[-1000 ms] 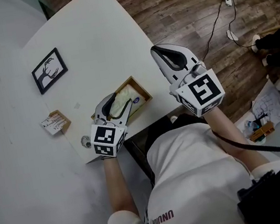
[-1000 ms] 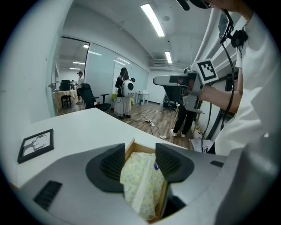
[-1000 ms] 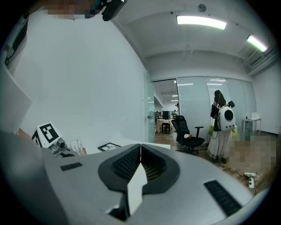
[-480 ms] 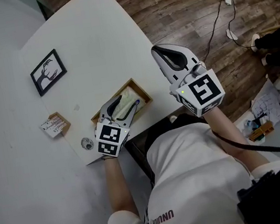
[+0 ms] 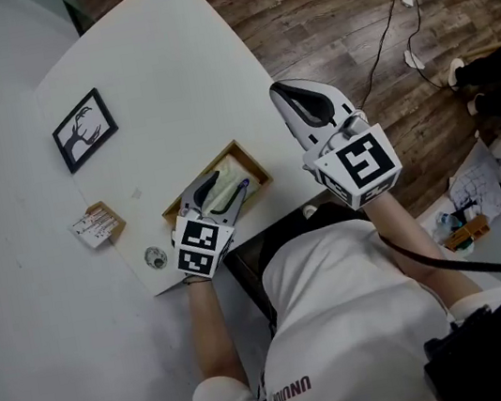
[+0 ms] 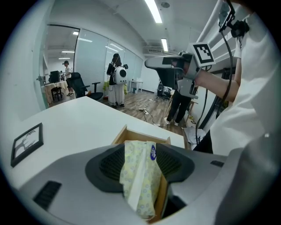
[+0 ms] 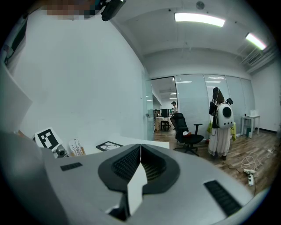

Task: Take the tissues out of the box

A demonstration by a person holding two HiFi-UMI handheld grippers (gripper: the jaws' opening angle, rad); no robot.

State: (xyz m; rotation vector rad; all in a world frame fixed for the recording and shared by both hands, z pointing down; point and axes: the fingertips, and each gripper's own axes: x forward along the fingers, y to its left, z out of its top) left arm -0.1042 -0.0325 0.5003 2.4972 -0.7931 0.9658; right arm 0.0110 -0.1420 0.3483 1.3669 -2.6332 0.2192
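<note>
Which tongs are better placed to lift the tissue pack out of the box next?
Left. The left tongs clamp the tissue pack at the wooden box; the right tongs hang beyond the table edge, pinching a white scrap.

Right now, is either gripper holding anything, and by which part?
The left gripper is shut on the tissue pack, pinching its sides lengthwise, sticker end at the tips, over the wooden box. The right gripper is shut, empty.
</note>
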